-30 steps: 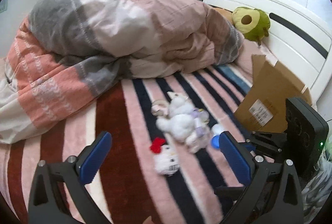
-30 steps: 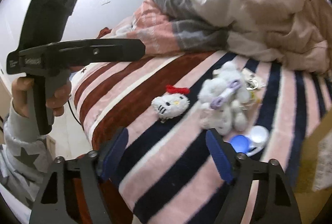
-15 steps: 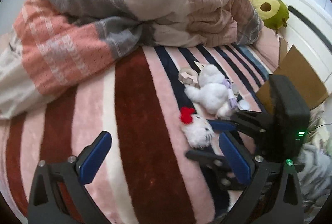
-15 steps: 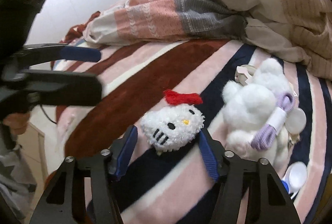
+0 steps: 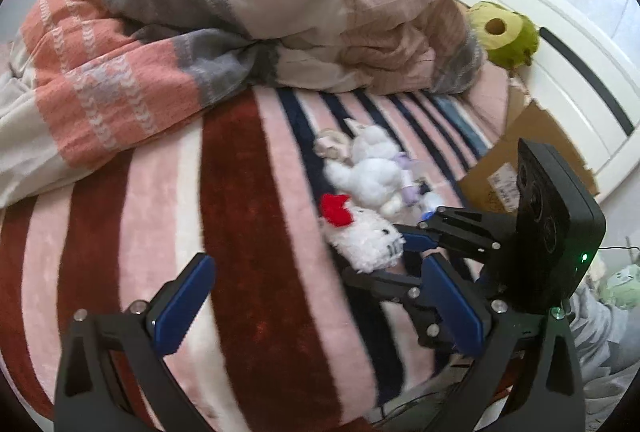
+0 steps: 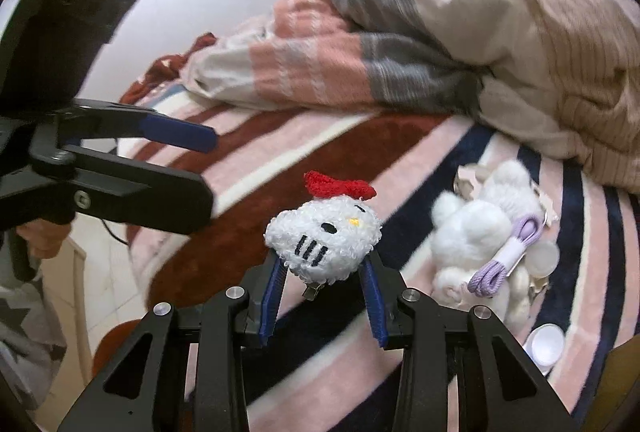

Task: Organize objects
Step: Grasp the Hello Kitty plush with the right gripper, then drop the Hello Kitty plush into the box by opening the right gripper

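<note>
Two blue fingers of the right gripper (image 6: pixel 324 272) are squeezing the soft, light, fluffy white cat-face toy with a red bow (image 6: pixel 324 236) by its sides above the striped blanket (image 6: pixel 280 152), while the left gripper (image 5: pixel 320 308) is hanging wide open, holding nothing.

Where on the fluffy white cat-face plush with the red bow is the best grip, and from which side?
Across the lower cheeks of the fluffy white cat-face plush with the red bow, coming in low from the chin side, as the right gripper does. The head is wide, soft and squashable there, while the bow on top is thin and floppy. A metal clip shows underneath, so stay off it.
</note>
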Available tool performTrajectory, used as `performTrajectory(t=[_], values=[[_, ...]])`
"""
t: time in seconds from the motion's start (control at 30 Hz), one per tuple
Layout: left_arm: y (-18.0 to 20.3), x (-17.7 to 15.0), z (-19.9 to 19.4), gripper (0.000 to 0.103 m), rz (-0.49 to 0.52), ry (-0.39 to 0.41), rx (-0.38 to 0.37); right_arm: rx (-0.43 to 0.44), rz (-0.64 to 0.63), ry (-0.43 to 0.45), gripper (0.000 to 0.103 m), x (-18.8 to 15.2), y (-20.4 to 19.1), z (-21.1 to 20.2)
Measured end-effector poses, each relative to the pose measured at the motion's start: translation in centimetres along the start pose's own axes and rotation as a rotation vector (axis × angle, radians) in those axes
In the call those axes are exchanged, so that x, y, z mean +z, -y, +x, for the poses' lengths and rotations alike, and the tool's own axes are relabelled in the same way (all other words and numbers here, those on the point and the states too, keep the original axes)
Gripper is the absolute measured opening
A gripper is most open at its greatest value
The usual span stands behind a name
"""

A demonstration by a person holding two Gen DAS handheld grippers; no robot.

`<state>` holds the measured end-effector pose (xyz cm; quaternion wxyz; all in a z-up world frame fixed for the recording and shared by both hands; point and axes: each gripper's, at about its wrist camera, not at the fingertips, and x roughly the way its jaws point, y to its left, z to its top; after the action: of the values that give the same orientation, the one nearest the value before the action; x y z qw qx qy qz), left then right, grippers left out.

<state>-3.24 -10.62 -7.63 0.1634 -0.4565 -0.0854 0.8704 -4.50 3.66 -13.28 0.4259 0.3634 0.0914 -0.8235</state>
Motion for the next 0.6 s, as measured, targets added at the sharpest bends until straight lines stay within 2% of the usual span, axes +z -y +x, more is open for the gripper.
performTrajectory(t=[0.1, 0.2, 0.27, 0.43, 0.6], values=[[1.5, 0.5, -0.4, 0.101, 0.028, -0.003, -0.035, 0.018, -0.014, 0.028, 0.032, 0.6, -0.5, -1.8], [3.6, 1.2, -0.7, 0.093, 0.070, -0.015, -0.040, 0.031, -0.024, 0.052, 0.032, 1.1, -0.8, -3.5], [4.6, 1.6, -0.9, 0.078, 0.082, -0.016, -0.048, 0.036, -0.038, 0.068, 0.032, 1.6, -1.0, -4.9], [7.7, 2.8, -1.7, 0.057, 0.121, 0.000, -0.092, 0.011, -0.075, 0.085, 0.032, 2.4, -1.2, -8.2], [10.8, 4.1, -2.2, 0.049, 0.146, 0.009, -0.114, -0.044, -0.096, 0.116, 0.032, 2.5, -0.7, -11.5]])
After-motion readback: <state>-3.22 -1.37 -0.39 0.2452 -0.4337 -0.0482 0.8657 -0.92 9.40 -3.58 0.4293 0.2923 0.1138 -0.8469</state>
